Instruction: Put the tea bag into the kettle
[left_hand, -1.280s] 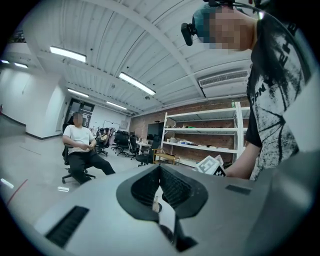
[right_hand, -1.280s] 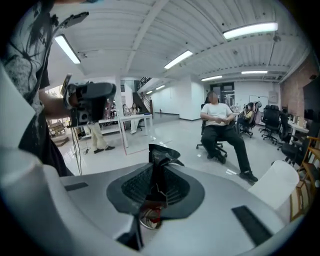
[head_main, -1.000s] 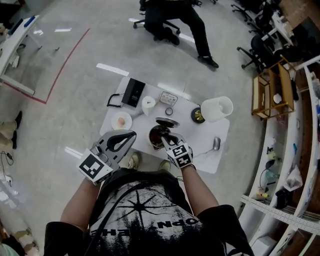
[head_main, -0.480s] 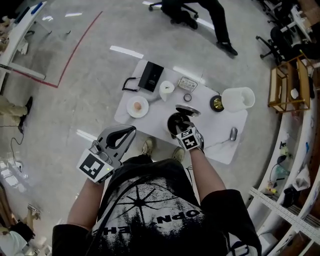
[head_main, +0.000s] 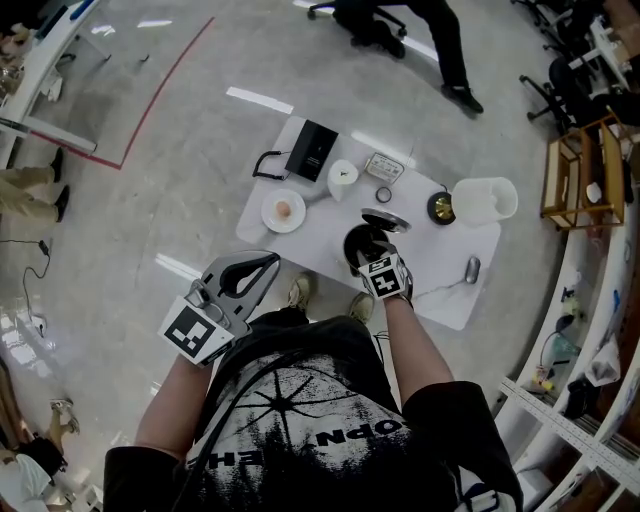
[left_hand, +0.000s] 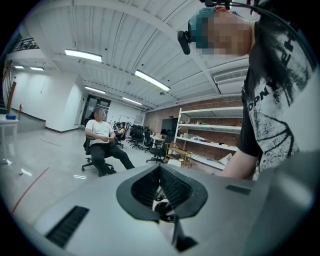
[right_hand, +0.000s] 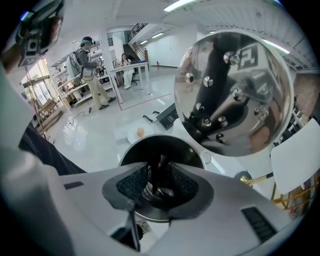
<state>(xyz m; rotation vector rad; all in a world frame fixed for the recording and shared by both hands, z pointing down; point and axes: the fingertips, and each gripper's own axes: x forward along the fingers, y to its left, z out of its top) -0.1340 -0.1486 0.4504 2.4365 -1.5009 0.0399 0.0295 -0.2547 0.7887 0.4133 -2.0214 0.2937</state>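
Glossy grey floor (head_main: 130, 260), red line (head_main: 160, 101) slashing across, strip lights (left_hand: 82, 55) overhead, office chairs (head_main: 545, 90) far back, wooden shelf (head_main: 575, 170) off right.

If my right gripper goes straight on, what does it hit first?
Probably the inside of the kettle, through its open mouth; depth unclear. The right gripper is opening its jaws, a thin dark thing between them.

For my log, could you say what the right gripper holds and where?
Nothing: the right gripper is opening its jaws over the round black kettle, a dark strip loose between them.
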